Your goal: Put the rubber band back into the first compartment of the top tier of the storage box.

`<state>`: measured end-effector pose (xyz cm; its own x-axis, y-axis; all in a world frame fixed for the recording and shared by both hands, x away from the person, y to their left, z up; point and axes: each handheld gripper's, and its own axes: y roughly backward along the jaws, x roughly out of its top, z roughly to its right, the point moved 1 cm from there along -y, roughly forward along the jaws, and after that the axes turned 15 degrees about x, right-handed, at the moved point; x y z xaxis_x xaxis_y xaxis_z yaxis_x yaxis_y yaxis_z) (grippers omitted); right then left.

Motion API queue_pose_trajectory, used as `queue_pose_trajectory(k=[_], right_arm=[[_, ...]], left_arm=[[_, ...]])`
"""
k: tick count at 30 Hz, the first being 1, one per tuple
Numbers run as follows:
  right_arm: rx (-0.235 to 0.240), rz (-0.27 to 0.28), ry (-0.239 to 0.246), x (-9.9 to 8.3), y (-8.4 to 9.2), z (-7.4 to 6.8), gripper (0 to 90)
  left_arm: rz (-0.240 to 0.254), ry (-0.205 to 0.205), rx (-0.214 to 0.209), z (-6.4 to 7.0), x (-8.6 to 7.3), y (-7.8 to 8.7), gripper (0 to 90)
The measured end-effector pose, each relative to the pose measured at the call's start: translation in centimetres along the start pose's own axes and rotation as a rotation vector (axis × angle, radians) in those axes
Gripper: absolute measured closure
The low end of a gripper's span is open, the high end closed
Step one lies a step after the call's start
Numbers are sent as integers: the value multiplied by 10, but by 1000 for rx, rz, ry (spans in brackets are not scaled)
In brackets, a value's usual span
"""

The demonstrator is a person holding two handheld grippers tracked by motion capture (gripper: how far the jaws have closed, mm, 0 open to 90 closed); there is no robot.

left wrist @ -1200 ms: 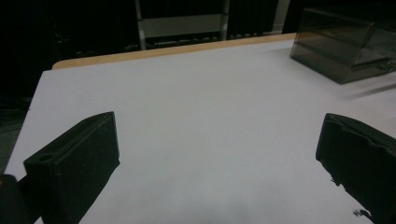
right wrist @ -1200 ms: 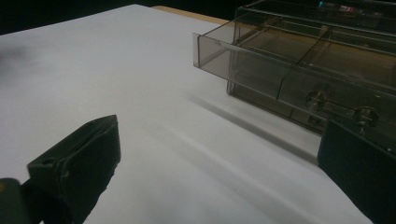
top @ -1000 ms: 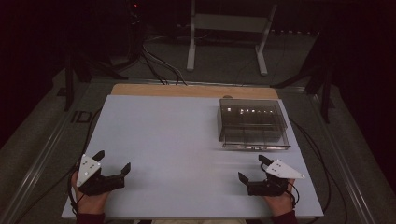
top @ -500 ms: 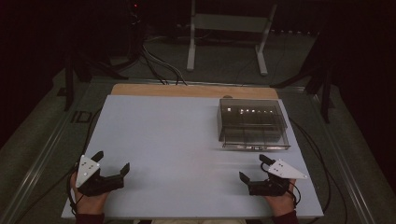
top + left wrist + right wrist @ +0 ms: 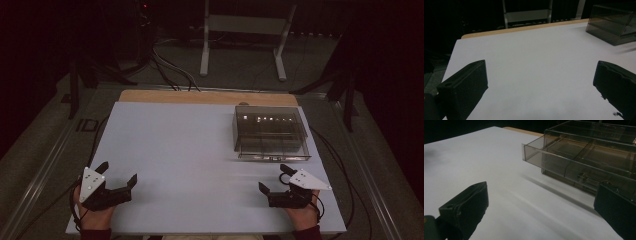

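A smoky clear plastic drawer box stands at the right rear of the white tabletop. Its drawer is pulled out a little toward me and looks empty. My right gripper rests open near the front right edge, just in front of the box, with nothing between its jaws. My left gripper rests open at the front left, far from the box, and is also empty. The left gripper view shows bare table between the wide-apart jaws. In the right gripper view the drawer front lies ahead and to the right of my right gripper.
A wooden strip runs along the table's far edge. Behind it on the dark floor stand a metal stand and loose cables. Cables also trail off the table's right side.
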<state>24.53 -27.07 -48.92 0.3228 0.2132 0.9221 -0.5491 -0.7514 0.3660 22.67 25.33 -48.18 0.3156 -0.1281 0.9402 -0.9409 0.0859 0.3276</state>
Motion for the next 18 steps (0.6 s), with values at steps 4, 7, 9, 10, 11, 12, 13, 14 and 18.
queue_pose_trajectory(k=[4,7,9,10,11,12,13,14,18], right_arm=[[-6,-3,-6,0,1,2,1],[-8,-8,-6,1,2,2,1],[-12,-13,-3,1,2,3,1],[-13,-13,-2,1,3,3,1],[-14,-14,-3,2,3,3,1],[-15,-14,-2,2,3,3,1],[-18,-15,-2,2,4,3,1],[-18,-15,-2,2,4,3,1],[-31,-20,-6,3,6,4,1]], left_arm=[[0,-1,2,0,0,0,5],[0,-2,4,1,0,0,5],[1,-6,4,1,0,0,5],[1,-6,4,1,0,0,5],[1,-10,2,2,0,0,5],[-2,-13,3,2,0,-1,5],[-2,-12,3,2,0,-1,5],[-2,-12,3,2,0,-1,5],[-2,-10,3,2,-1,-1,5]])
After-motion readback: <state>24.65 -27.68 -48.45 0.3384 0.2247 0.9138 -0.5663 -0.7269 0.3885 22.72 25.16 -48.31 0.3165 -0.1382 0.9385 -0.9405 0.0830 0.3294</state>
